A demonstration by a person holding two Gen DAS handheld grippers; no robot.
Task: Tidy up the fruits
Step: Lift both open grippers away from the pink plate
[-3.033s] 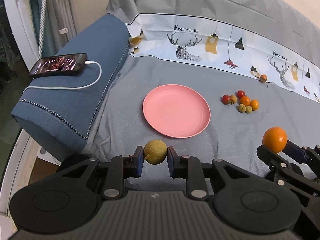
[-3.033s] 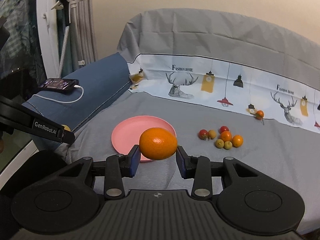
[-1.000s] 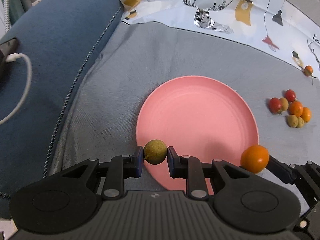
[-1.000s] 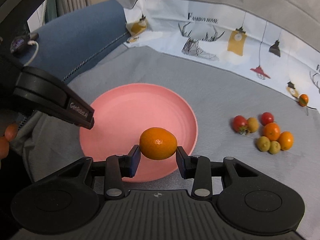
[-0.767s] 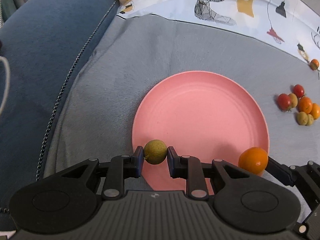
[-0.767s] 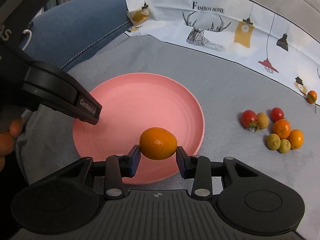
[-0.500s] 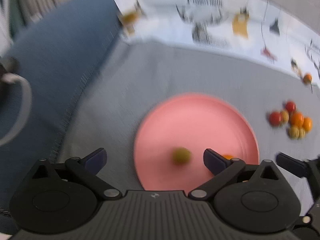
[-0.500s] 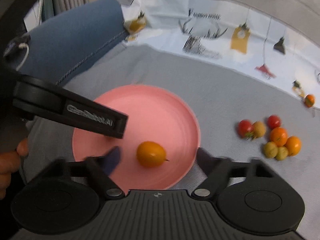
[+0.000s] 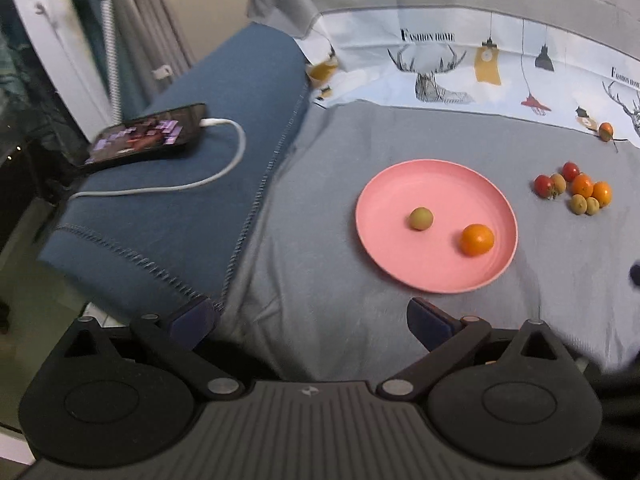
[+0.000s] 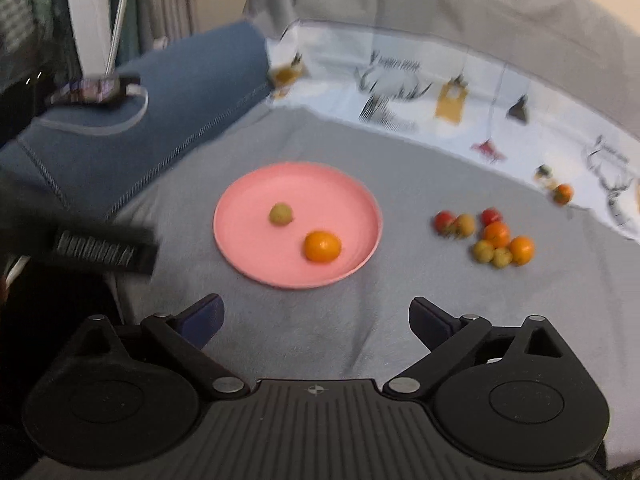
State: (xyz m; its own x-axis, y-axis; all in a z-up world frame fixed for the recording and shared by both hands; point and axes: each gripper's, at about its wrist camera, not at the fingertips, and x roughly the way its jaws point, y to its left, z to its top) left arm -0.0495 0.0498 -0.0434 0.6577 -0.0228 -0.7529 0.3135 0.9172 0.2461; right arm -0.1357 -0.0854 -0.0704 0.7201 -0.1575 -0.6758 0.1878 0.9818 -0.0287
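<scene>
A pink plate (image 9: 400,264) (image 10: 248,256) lies on the grey bedspread. On it rest a small green fruit (image 9: 421,218) (image 10: 281,213) and an orange (image 9: 476,239) (image 10: 322,246), a little apart. To the right of the plate sits a cluster of small fruits (image 9: 576,192) (image 10: 486,238), red, orange and green. My left gripper (image 9: 312,322) stands open and empty, well short of the plate. My right gripper (image 10: 316,320) has its jaws opening, wide apart, with nothing between them, also short of the plate. A blurred finger of the left gripper (image 10: 100,250) shows at the left of the right wrist view.
A blue cushion (image 9: 192,184) at the left bears a phone (image 9: 146,138) with a white charging cable (image 9: 224,160). One lone small orange fruit (image 9: 606,131) lies by the printed white strip at the back. Curtains hang at far left.
Both grippers let go of their fruits, which now lie on the plate. Both have opened wide and pulled back and up, so the plate looks smaller and farther.
</scene>
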